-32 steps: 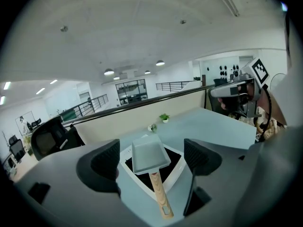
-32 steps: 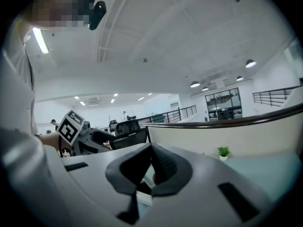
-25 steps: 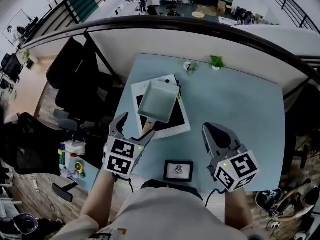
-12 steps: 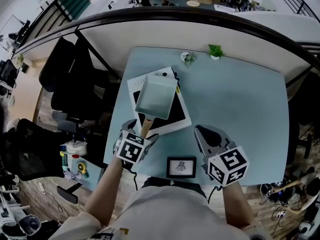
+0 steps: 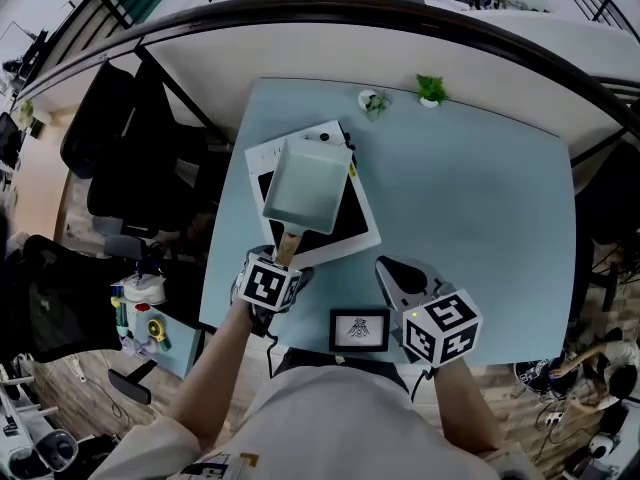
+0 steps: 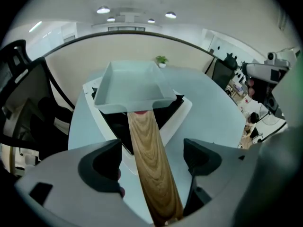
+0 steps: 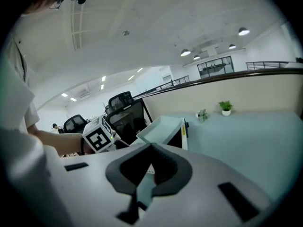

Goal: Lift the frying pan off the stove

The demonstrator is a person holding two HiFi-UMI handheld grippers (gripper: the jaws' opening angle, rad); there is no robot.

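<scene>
A pale green square frying pan (image 5: 305,185) rests on the black top of a white stove (image 5: 350,243) at the table's left side. Its wooden handle (image 5: 287,249) points toward me. My left gripper (image 5: 278,268) is open and straddles that handle. In the left gripper view the handle (image 6: 144,141) runs between the two jaws with a gap on each side, and the pan (image 6: 132,86) lies straight ahead. My right gripper (image 5: 393,276) hovers near the table's front edge, shut on nothing. The right gripper view shows the pan (image 7: 163,129) beyond the closed right gripper (image 7: 144,188).
A small black framed card (image 5: 358,329) stands at the front edge of the light blue table (image 5: 480,218), between my grippers. Two little potted plants (image 5: 432,89) (image 5: 375,101) sit at the far edge. Black office chairs (image 5: 110,158) stand left of the table.
My left gripper has moved right and forward, from beside the handle to astride it. The right gripper has drifted a little left and nearer. The pan has stayed on the stove.
</scene>
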